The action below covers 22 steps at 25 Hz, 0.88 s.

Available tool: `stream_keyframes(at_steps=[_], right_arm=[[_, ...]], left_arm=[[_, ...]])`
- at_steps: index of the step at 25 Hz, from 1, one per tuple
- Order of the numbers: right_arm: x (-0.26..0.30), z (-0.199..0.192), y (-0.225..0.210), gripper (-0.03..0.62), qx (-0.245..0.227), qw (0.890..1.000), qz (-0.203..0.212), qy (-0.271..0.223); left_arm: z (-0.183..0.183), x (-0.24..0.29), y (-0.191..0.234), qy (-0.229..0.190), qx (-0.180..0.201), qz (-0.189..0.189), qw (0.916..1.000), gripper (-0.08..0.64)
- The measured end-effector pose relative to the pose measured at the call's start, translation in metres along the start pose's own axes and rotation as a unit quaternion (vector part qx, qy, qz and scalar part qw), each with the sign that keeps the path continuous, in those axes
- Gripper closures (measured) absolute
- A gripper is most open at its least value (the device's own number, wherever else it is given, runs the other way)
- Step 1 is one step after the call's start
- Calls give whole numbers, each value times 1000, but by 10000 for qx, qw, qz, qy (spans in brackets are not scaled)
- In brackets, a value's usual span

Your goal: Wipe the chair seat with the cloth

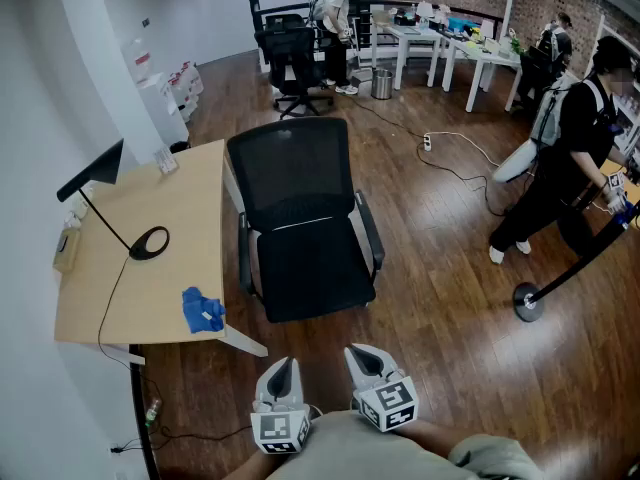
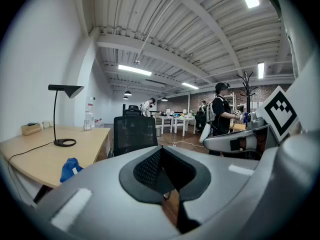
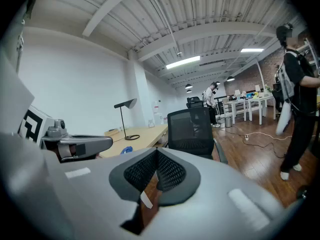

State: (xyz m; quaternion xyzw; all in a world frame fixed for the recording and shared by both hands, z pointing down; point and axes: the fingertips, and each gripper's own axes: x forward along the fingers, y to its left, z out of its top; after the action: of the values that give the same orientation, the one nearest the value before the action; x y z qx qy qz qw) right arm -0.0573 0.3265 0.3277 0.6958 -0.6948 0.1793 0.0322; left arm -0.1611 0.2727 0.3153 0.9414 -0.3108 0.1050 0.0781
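At near edge, left gripper (image 1: 283, 368) and right gripper (image 1: 363, 355) both closed, empty. Blue cloth (image 1: 203, 311) on desk (image 1: 150, 278) near corner, left of chair seat (image 1: 312, 268). Step: fetch cloth, not started. Next likely needs jaws opened, reach left.

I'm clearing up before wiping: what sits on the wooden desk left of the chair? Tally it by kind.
Desk lamp: 1
Blue cloth: 1
Small box: 1
Clear holder: 1
Total: 4

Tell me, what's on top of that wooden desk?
A blue cloth near the front edge, a black lamp and a small box. The lamp's shade hides whatever lies beneath it.
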Motion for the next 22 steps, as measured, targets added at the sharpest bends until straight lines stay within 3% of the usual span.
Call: stream_keyframes(at_steps=[14,22], right_arm=[[-15,3,-42,592,127,9995,262,-100],[-12,2,-41,592,113,9982,584,-64]], left_arm=[[6,16,-44,125,144,249,9995,555],[-3,8,-40,154,94,742,9971,555]])
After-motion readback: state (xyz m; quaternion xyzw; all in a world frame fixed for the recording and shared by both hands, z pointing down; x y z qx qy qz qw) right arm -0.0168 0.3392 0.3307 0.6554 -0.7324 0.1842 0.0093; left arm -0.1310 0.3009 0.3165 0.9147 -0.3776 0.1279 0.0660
